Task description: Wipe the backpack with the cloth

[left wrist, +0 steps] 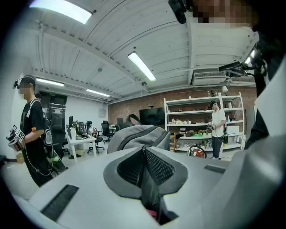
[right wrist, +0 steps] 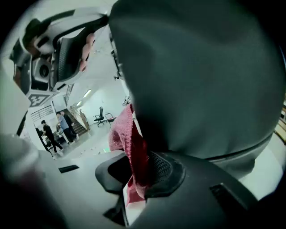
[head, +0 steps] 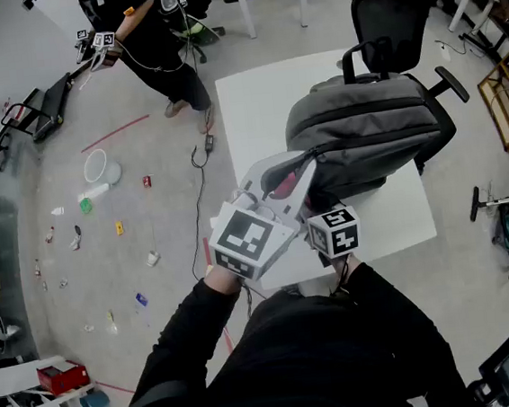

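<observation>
grey backpack [head: 364, 128] lies by the white table's [head: 253, 108] far right edge, black office chair [head: 388, 12] crowding behind. right gripper [right wrist: 143, 167] pinches the red cloth [right wrist: 127, 134] close against the backpack's near side; left gripper [left wrist: 144, 154] jaws pressed together.

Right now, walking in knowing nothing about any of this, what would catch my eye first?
A bulky grey fabric backpack sits on the white square table, a black office chair behind it. Close up, the right gripper's jaws pinch a red terry cloth right beside the backpack.
</observation>
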